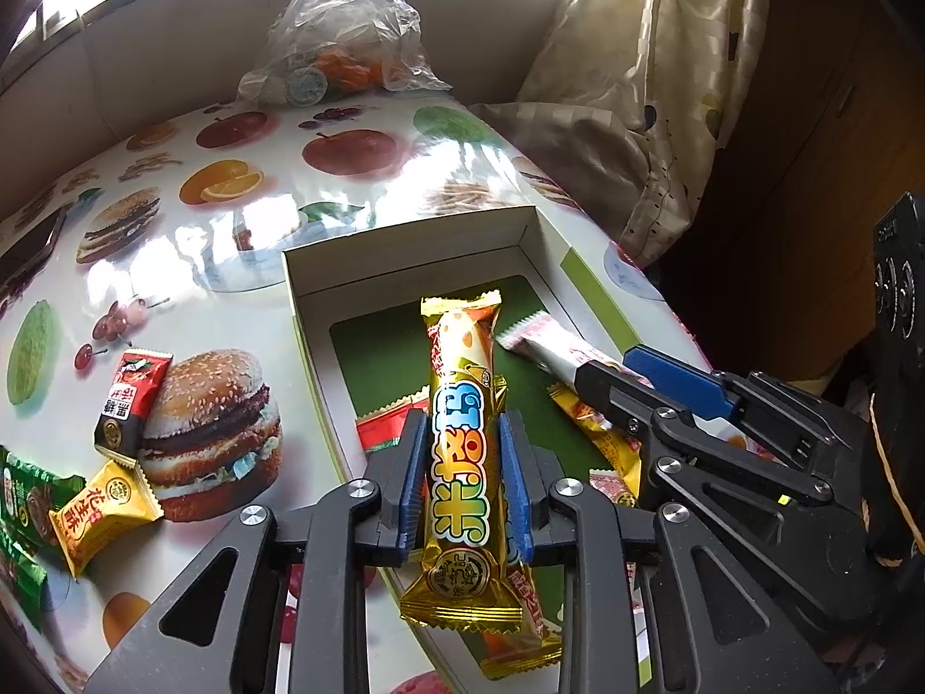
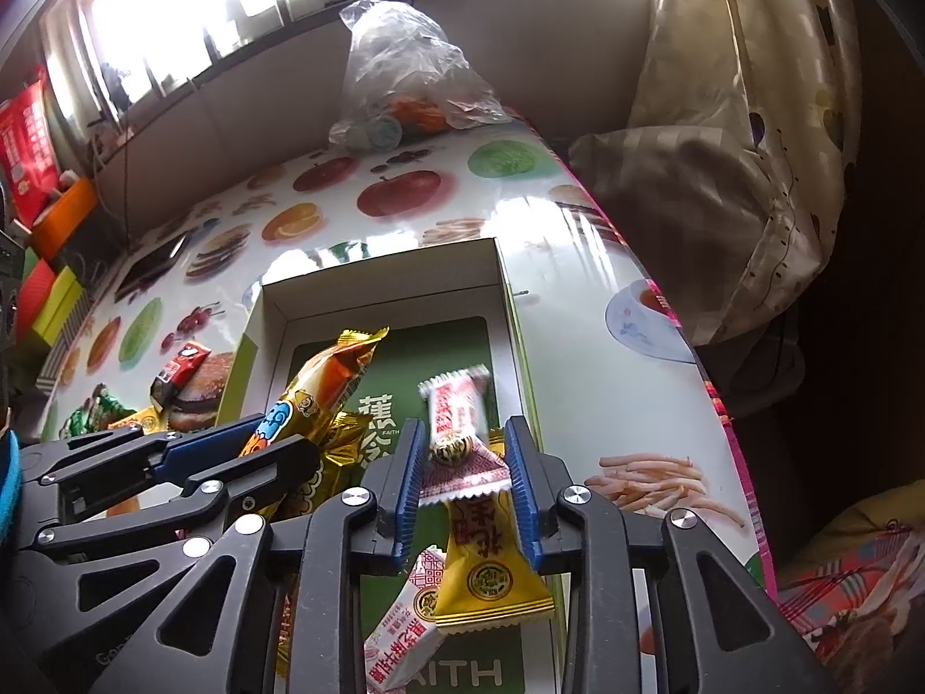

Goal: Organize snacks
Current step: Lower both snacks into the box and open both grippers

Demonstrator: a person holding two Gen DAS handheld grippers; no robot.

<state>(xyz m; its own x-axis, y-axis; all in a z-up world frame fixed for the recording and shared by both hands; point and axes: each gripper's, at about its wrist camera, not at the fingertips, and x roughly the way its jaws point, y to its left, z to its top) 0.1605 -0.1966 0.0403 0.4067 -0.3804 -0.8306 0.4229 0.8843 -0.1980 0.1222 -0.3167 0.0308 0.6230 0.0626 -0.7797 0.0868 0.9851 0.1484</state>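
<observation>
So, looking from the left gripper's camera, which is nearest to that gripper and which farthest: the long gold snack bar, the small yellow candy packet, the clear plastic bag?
1. Long gold snack bar: between the left gripper's fingers, over the open white cardboard box.
2. Small yellow candy packet: on the table, left of the gripper.
3. Clear plastic bag: at the table's far edge.

A clear plastic bag [image 1: 341, 29] and a phone [image 2: 151, 268] sit beside draped curtains [image 2: 746, 133].
</observation>
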